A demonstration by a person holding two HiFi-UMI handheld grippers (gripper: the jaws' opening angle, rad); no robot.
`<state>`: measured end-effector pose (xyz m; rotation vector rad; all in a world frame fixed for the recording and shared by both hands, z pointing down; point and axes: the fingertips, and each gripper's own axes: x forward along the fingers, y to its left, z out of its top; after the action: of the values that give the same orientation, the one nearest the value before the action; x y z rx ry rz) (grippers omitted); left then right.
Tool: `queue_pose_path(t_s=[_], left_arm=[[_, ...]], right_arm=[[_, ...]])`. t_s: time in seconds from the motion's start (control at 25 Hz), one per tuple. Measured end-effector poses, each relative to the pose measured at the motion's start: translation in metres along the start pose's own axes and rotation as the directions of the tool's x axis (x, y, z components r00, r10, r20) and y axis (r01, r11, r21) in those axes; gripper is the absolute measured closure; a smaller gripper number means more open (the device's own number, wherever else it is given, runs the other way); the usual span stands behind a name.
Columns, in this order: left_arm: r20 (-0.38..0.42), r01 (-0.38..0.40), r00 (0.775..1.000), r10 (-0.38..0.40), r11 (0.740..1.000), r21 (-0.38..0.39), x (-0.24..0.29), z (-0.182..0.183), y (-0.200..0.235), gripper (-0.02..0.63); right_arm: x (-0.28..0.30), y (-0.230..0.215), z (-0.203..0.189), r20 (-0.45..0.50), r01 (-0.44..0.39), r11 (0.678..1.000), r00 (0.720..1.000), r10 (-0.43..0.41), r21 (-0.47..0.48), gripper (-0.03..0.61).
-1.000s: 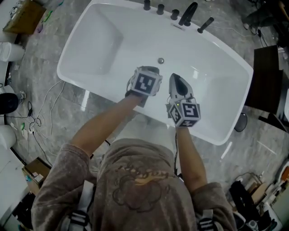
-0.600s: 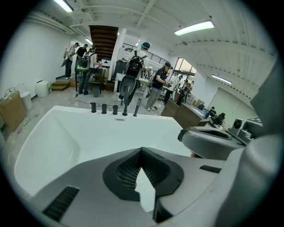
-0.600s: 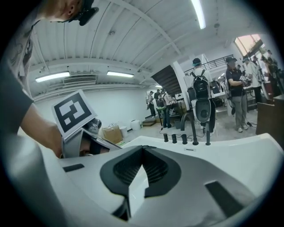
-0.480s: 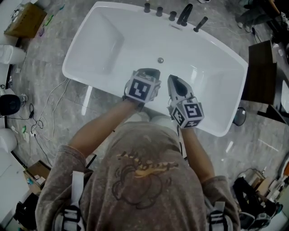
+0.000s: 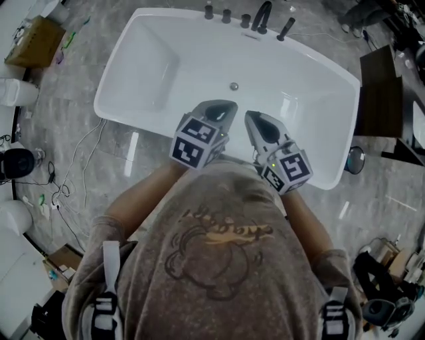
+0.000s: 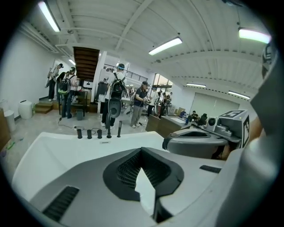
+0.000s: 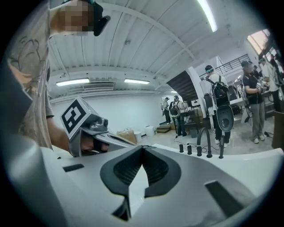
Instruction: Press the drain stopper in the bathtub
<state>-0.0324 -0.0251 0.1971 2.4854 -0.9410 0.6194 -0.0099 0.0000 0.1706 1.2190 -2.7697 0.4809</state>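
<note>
Bathtub (image 5: 153, 66) near edge: left tongs (image 5: 222, 106), right tongs (image 5: 252, 117) drawn back, closed.

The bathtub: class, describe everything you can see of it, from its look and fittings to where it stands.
The bathtub is white, glossy and freestanding, with rounded corners. It stands on a grey marbled floor and looks empty. A small round metal drain stopper sits in the middle of its bottom. Dark taps line its far rim. The left gripper and right gripper hang over its near side, jaws shut.
</note>
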Motion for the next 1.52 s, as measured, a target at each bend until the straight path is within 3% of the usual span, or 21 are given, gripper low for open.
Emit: queue_pose_path(t_s=[0.32,0.52,0.68,0.76,1.0,1.52], left_arm=[[0.173,0.062,0.983,-0.067,0.997,0.035,-0.041,0.024,-0.025,0.609],[0.311,0.095,0.941,-0.134,0.986,0.137,-0.061,0.049,-0.034,0.609],[0.37,0.122,0.91,-0.186,0.974,0.19,-0.068,0.058,-0.041,0.609],[0.383,0.128,0.902,-0.199,0.971,0.204,-0.069,0.057,-0.041,0.609],[0.358,0.136,0.909,-0.215,0.963,0.232,-0.062,0.045,-0.043,0.609],[0.37,0.131,0.907,-0.199,0.971,0.202,-0.067,0.037,-0.044,0.609]], right_arm=[[-0.022,0.021,0.025,0.047,-0.043,0.999,0.998,0.044,-0.022,0.572],[-0.029,0.036,0.043,0.104,-0.093,0.994,0.99,0.099,-0.059,0.572],[-0.029,0.041,0.055,0.163,-0.127,0.99,0.977,0.135,-0.059,0.572],[-0.028,0.044,0.057,0.18,-0.147,0.986,0.971,0.158,-0.073,0.572],[-0.03,0.044,0.051,0.176,-0.194,0.976,0.962,0.208,-0.096,0.572],[-0.033,0.058,0.044,0.153,-0.262,0.959,0.949,0.276,-0.104,0.574]])
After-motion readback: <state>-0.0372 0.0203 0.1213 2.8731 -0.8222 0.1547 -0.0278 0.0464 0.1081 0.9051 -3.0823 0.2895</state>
